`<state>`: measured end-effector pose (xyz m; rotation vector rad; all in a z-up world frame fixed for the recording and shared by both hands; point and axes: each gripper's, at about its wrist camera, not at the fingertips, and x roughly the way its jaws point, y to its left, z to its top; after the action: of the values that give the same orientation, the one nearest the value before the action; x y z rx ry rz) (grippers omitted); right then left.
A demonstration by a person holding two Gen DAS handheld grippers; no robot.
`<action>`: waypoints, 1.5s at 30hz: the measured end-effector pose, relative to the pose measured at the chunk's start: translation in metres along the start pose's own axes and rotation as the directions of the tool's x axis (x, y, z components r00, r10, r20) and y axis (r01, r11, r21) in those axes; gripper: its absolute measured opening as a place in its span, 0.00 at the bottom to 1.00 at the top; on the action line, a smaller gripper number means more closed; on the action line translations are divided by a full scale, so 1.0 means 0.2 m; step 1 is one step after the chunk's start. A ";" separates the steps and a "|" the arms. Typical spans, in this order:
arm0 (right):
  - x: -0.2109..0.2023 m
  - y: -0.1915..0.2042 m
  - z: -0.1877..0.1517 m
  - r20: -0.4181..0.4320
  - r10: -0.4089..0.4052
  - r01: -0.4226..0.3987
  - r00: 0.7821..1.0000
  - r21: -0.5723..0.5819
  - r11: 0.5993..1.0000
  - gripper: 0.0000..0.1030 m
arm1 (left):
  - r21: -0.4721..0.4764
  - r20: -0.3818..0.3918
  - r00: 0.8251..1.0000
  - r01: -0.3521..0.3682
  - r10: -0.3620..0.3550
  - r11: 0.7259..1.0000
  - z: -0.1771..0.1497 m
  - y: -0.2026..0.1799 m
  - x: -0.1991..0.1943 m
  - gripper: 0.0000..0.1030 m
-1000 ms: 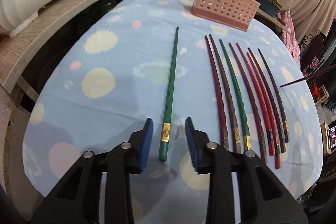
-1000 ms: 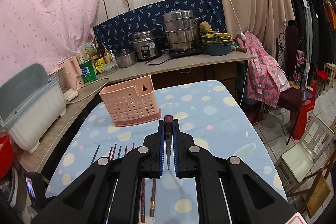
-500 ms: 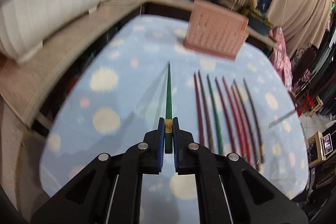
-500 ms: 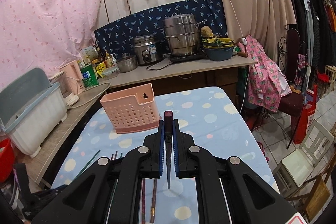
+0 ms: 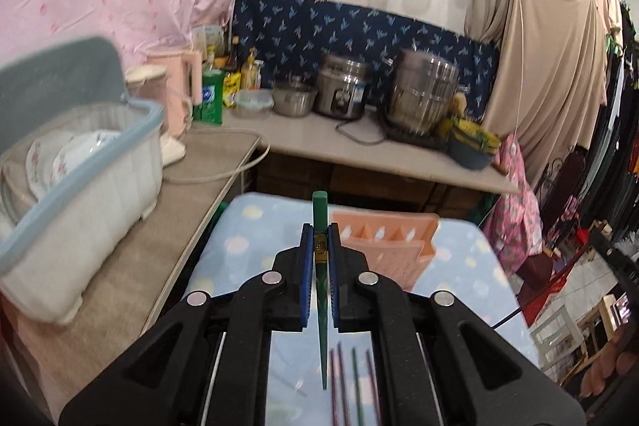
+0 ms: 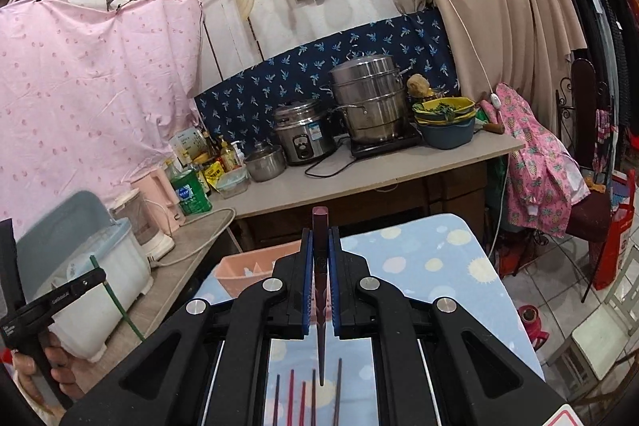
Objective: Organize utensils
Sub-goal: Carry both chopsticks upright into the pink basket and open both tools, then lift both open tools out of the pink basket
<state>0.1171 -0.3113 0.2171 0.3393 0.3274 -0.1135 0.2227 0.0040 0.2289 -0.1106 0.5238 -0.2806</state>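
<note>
Chopsticks: left gripper (image 5: 320, 254) clamps a green chopstick (image 5: 319, 210), right gripper (image 6: 320, 262) a maroon chopstick (image 6: 320, 226); pink basket (image 5: 393, 238) contents unclear.

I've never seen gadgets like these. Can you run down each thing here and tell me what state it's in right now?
Left gripper: shut on the green chopstick.
Green chopstick: lifted, tip down.
Right gripper: shut on the dark maroon chopstick.
Dark maroon chopstick: lifted, tip down.
Pink perforated plastic utensil holder: upright; contents hard to tell.
Remaining chopsticks: lying flat on the spotted blue tablecloth.
</note>
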 end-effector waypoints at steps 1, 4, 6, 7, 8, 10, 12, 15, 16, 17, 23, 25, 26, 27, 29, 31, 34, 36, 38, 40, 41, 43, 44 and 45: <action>0.03 0.02 0.04 0.007 0.010 -0.010 1.000 0.001 1.000 0.07 | 0.001 0.019 1.000 0.004 -0.004 1.000 0.06 -0.02 0.01 0.07; 0.14 0.07 0.15 0.029 0.045 -0.046 0.999 0.013 0.999 0.07 | -0.012 0.082 0.996 0.022 -0.021 1.000 0.21 -0.08 0.03 0.07; 0.22 0.11 0.23 0.045 0.065 -0.066 0.997 0.013 0.998 0.07 | -0.019 0.129 0.991 0.031 -0.029 0.999 0.30 -0.11 0.04 0.07; 0.26 0.13 0.26 0.054 0.070 -0.071 0.996 0.013 0.997 0.07 | -0.021 0.148 0.989 0.031 -0.028 0.999 0.34 -0.12 0.05 0.07; 0.29 0.15 0.29 0.062 0.074 -0.075 0.995 0.014 0.997 0.07 | -0.026 0.164 0.986 0.032 -0.027 0.999 0.37 -0.13 0.07 0.07; 0.36 0.18 0.35 0.078 0.086 -0.088 0.993 0.022 0.996 0.07 | -0.039 0.187 0.982 0.041 -0.033 0.998 0.45 -0.15 0.13 0.07; 0.43 0.21 0.39 0.087 0.093 -0.095 0.992 0.027 0.995 0.07 | -0.044 0.205 0.978 0.033 -0.023 0.999 0.49 -0.18 0.20 0.07; 0.53 0.25 0.41 0.085 0.101 -0.103 0.991 0.027 0.994 0.07 | -0.049 0.194 0.981 0.035 -0.025 0.998 0.51 -0.19 0.31 0.07; 0.56 0.25 0.40 0.079 0.100 -0.103 0.992 0.028 0.994 0.07 | -0.052 0.183 0.983 0.037 -0.027 0.998 0.50 -0.19 0.35 0.07; 0.59 0.25 0.38 0.069 0.101 -0.104 0.992 0.033 0.994 0.07 | -0.054 0.172 0.985 0.038 -0.028 0.998 0.49 -0.19 0.38 0.07; 0.79 0.23 0.22 -0.021 0.085 -0.085 0.996 0.032 0.996 0.07 | -0.041 0.091 0.996 -0.001 0.005 0.999 0.34 -0.17 0.60 0.07; 0.84 0.22 0.16 -0.053 0.074 -0.073 0.996 0.033 0.997 0.07 | -0.047 0.066 0.998 -0.007 0.010 0.999 0.29 -0.15 0.64 0.07; 0.87 0.21 0.13 -0.067 0.069 -0.067 0.995 0.032 0.997 0.07 | -0.050 0.054 0.998 -0.005 0.008 0.999 0.27 -0.14 0.66 0.07; 0.89 0.21 0.11 -0.080 0.063 -0.061 0.995 0.032 0.998 0.07 | -0.051 0.042 0.999 -0.007 0.009 0.999 0.25 -0.13 0.68 0.07; 0.91 0.20 0.07 -0.102 0.056 -0.053 0.993 0.028 0.998 0.07 | -0.045 0.021 1.000 -0.012 0.013 0.999 0.22 -0.12 0.71 0.07; 0.93 0.20 0.04 -0.120 0.056 -0.053 0.991 0.023 0.998 0.07 | -0.040 0.007 1.000 -0.019 0.019 0.999 0.20 -0.12 0.73 0.07; 0.90 0.20 0.03 -0.110 0.042 -0.040 0.993 0.014 0.999 0.13 | -0.034 -0.008 1.000 -0.011 0.011 0.999 0.18 -0.12 0.74 0.08; 0.86 0.21 0.03 -0.092 0.038 -0.038 0.995 0.005 0.999 0.19 | -0.020 0.002 1.000 -0.029 0.029 0.999 0.16 -0.12 0.71 0.20; 0.80 0.22 0.03 -0.069 0.037 -0.037 0.997 -0.002 0.999 0.30 | -0.011 0.012 0.999 -0.044 0.044 0.999 0.14 -0.13 0.67 0.45; 0.74 0.21 0.03 -0.061 0.044 -0.044 0.997 -0.002 0.999 0.31 | -0.012 0.022 0.999 -0.043 0.043 0.999 0.12 -0.13 0.62 0.49; 0.71 0.21 0.03 -0.061 0.048 -0.048 0.997 0.001 0.999 0.31 | -0.009 0.022 0.999 -0.042 0.042 0.999 0.11 -0.13 0.60 0.50; 0.63 0.21 0.02 -0.060 0.057 -0.056 0.997 0.006 0.998 0.31 | -0.006 0.017 0.999 -0.047 0.047 0.999 0.08 -0.13 0.54 0.50; 0.59 0.20 0.00 -0.061 0.059 -0.058 0.996 0.008 0.998 0.32 | -0.003 0.012 0.999 -0.049 0.049 0.999 0.07 -0.13 0.52 0.52; 0.56 0.20 0.00 -0.064 0.063 -0.062 0.996 0.011 0.998 0.32 | 0.003 0.005 0.999 -0.051 0.051 0.999 0.05 -0.14 0.49 0.53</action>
<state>0.2292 -0.2796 0.1914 0.3626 0.3794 -0.0426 0.3019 -0.0504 0.1947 -0.0952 0.5202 -0.2311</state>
